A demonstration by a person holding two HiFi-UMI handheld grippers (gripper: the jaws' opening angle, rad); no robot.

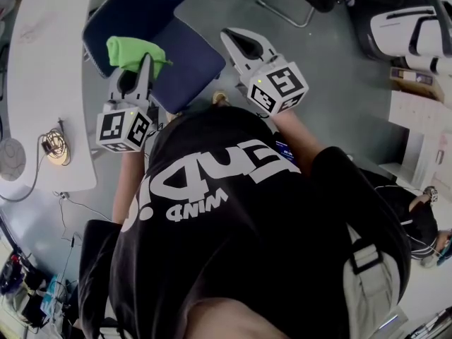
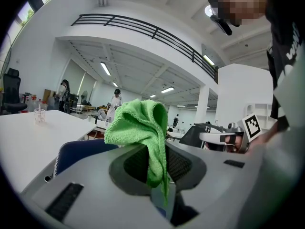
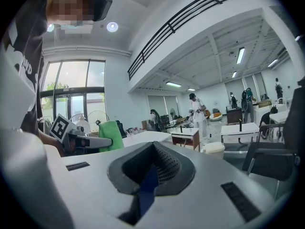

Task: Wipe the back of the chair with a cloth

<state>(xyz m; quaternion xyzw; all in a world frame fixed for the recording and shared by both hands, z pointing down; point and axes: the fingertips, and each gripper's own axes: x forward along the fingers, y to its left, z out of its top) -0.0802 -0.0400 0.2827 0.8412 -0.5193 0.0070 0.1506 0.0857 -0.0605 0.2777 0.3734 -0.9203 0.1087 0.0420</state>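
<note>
In the head view a dark blue chair [image 1: 185, 62] stands just ahead of me, its padded panels tilted toward the white table. My left gripper [image 1: 146, 61] is shut on a bright green cloth [image 1: 133, 52], which is bunched over the chair's blue padding. In the left gripper view the cloth [image 2: 140, 128] hangs out of the shut jaws, with the blue chair [image 2: 81, 151] behind it. My right gripper [image 1: 228, 34] is shut with nothing in it and hovers at the chair's right edge. The right gripper view shows the left gripper with the cloth [image 3: 110, 135] off to the left.
A curved white table [image 1: 42, 83] runs along the left, with a coiled cable [image 1: 55, 147] on it. A second chair's metal base [image 1: 286, 9] stands at the top. A white machine [image 1: 409, 34] and boxes [image 1: 417, 133] sit at the right. People stand far off in the hall.
</note>
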